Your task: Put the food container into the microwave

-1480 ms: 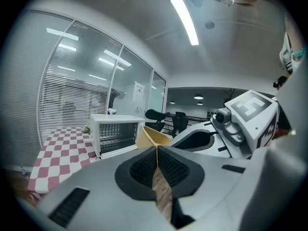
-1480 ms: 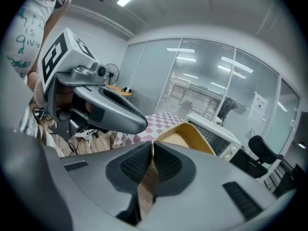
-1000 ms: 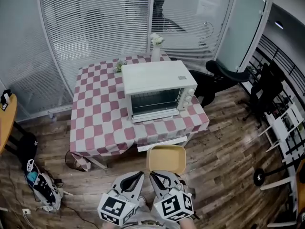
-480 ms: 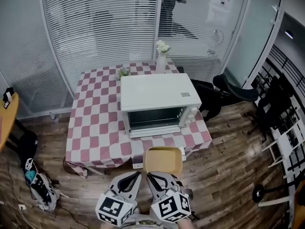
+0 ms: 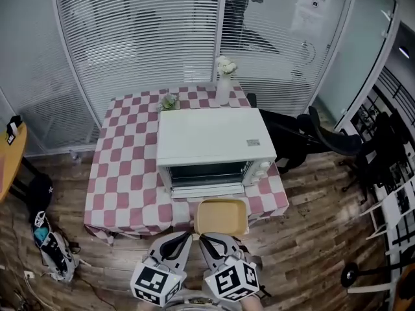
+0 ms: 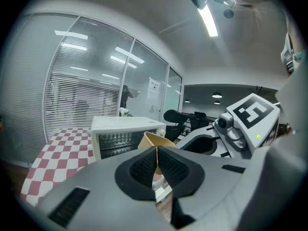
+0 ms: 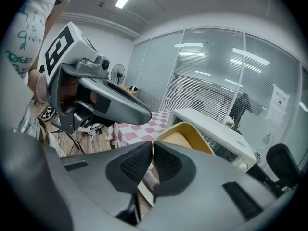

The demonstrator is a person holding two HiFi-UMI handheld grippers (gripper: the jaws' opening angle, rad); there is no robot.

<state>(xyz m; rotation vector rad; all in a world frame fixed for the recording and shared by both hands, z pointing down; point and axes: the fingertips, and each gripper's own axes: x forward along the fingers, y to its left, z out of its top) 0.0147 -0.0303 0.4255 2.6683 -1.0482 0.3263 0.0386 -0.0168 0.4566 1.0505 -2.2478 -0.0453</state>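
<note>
One microwave (image 5: pixel 214 144), one container (image 5: pixel 222 216) and one checked table (image 5: pixel 126 167) are counted, with two grippers, the left gripper (image 5: pixel 187 237) and the right gripper (image 5: pixel 209 238). One vase (image 5: pixel 224 89) and one small plant (image 5: pixel 170 100) are seen on the table, one black chair (image 5: pixel 318 138) just beside it, one bag (image 5: pixel 55 254) on the floor, one wooden tabletop (image 5: pixel 6 164) at the left edge and one person (image 5: pixel 243 5) behind the blinds.

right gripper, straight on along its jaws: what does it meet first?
The right gripper, shut on the yellow food container, points at the microwave; the container would likely meet its front first, though depth is unclear.
</note>
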